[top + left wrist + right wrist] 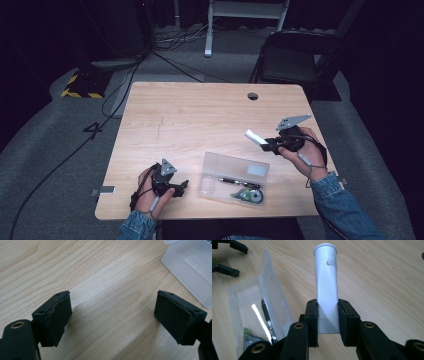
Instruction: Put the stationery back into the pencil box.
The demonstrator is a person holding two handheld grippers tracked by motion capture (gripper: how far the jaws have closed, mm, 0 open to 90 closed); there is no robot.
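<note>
Right hand-held gripper (327,323) clamps white tube (326,282), base hidden; left hand-held gripper (112,320) spread wide.

Recording studio or lab: wooden table (200,115) on grey carpet (55,165), black curtains, floor cables (170,57), hazard-striped base (82,86), folding chair (295,60).

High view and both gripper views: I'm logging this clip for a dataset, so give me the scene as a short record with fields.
surface: wooden table
right gripper: shut on white tube, held above the table
left gripper: open, low over bare wood beside the box
clear plastic box: open, near the table's front edge
box contents: black pen, tape dispenser
behind table: folding chair
</note>
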